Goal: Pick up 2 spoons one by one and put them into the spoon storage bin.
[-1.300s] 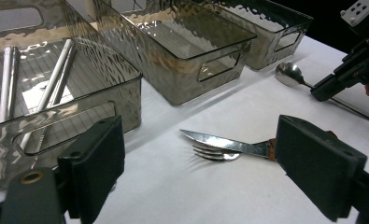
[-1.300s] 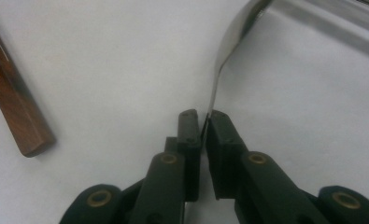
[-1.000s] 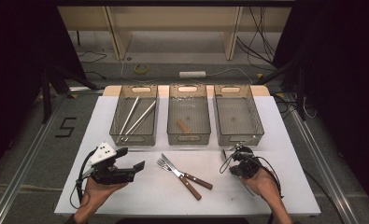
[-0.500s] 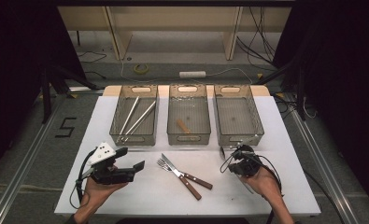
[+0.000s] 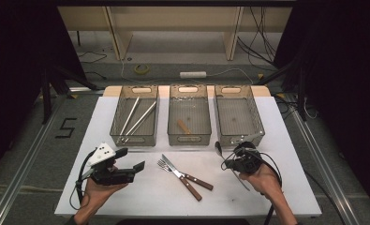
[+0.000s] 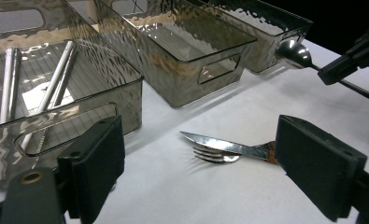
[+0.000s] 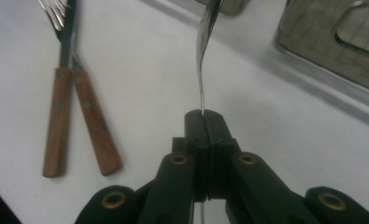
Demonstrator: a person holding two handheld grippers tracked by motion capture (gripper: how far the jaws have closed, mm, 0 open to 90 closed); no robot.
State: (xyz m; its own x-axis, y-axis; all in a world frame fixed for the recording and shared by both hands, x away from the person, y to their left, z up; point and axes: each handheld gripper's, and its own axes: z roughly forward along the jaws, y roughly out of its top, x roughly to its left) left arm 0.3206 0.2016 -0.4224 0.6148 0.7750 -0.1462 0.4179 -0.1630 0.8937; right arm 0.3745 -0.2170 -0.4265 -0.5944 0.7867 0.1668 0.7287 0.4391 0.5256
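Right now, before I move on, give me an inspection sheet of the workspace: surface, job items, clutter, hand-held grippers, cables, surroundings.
Surface: white table top, flat, no spills seen.
Job's things: spoon clamped by its handle, bowl near the right bin; fork and knife lie crossed on the table, wooden handles toward the person.
Bins: left bin holds long pale sticks; middle bin holds one small brown piece; right bin looks empty.
Clutter: nothing seen.
Grippers: left hand-held gripper open, holding nothing; right hand-held gripper shut on spoon.
Cables: one trails from each gripper along the wrist; more on the floor behind.
Surroundings: dark curtains, floor mark "5".
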